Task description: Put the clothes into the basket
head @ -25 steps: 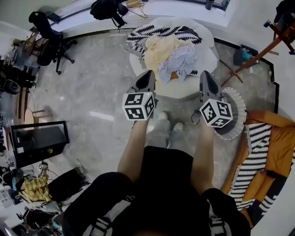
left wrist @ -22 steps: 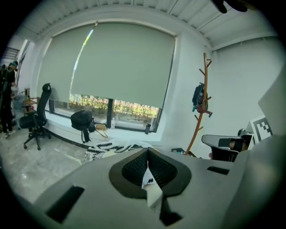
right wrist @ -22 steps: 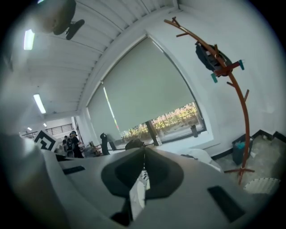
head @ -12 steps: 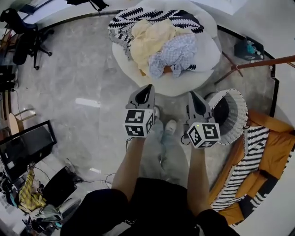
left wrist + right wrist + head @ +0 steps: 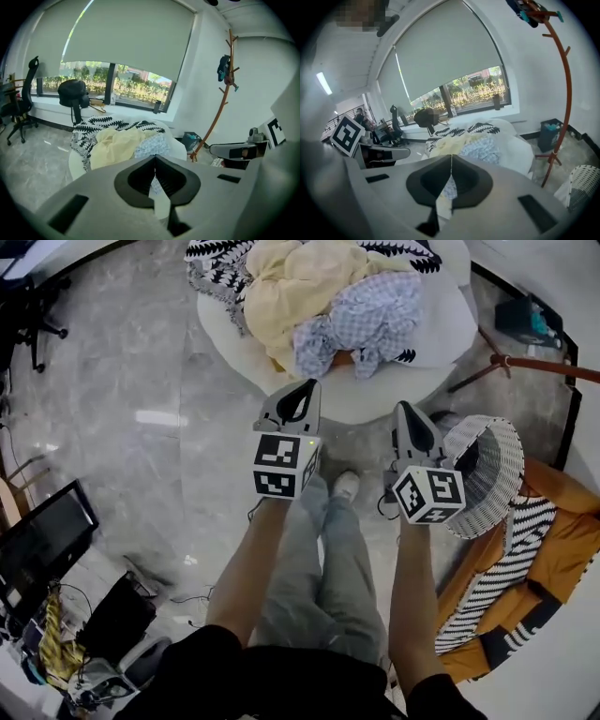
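Left tool (image 5: 305,387) and right tool (image 5: 405,410), both closed, face the clothes (image 5: 328,296).

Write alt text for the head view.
The left gripper and right gripper, jaws shut and empty, point toward a pile of clothes on a round white surface. A white woven basket sits on the floor at right.

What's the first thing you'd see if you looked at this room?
A big heap of clothes, yellow and checked blue, sits on the round white table at the top. Below it the left gripper and right gripper, both shut, point toward the heap, and a white basket stands at the right.
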The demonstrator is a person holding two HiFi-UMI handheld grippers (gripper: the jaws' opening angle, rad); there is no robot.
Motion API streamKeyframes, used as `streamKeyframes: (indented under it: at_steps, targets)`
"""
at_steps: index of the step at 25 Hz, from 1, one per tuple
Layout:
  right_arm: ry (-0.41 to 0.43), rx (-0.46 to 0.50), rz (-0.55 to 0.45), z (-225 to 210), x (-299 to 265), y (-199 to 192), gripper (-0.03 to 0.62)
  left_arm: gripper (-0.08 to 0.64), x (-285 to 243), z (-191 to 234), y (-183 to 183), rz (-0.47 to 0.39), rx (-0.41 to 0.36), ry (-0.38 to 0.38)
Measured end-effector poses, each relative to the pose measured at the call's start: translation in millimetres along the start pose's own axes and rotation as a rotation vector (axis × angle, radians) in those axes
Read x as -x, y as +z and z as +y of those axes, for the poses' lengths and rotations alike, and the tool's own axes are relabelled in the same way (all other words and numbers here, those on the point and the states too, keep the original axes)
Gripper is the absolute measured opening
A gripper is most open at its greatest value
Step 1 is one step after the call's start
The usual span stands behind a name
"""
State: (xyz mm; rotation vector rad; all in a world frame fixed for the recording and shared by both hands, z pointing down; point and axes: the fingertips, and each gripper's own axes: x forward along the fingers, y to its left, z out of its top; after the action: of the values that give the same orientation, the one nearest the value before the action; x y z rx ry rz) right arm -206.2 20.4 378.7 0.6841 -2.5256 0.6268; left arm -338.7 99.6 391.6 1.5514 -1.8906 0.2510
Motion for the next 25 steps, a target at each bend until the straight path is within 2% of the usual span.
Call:
streamKeyframes:
  at_steps: [12, 13, 15, 16, 18, 20, 25]
  targets:
    - [-0.034, -0.006, 0.061, -49, -120, -49, 0.012, 0.009, -119, 75, -50, 0.063, -0.009, -0.003]
    - [-0.035, -0.009, 0.071, -52, -127, -53, 0.024, 0.009, -125, 78, -56, 0.076, -0.018, -0.002]
    - [-0.035, 0.003, 0.113, -59, -142, -66, 0.218, 0.011, -134, 83, -69, 0.107, -0.054, -0.004]
    - [-0.042, 0.021, 0.137, -64, -149, -72, 0.238, 0.022, -138, 85, -75, 0.123, -0.071, -0.010]
    - [-0.057, 0.045, 0.167, -76, -163, -81, 0.249, 0.128, -149, 87, -87, 0.156, -0.088, -0.030]
    - [-0.063, 0.045, 0.179, -89, -175, -88, 0.259, 0.178, -161, 89, -99, 0.195, -0.097, -0.048]
    - [-0.131, 0.037, 0.223, -125, -207, -103, 0.284, 0.221, -188, 102, -121, 0.271, -0.131, -0.061]
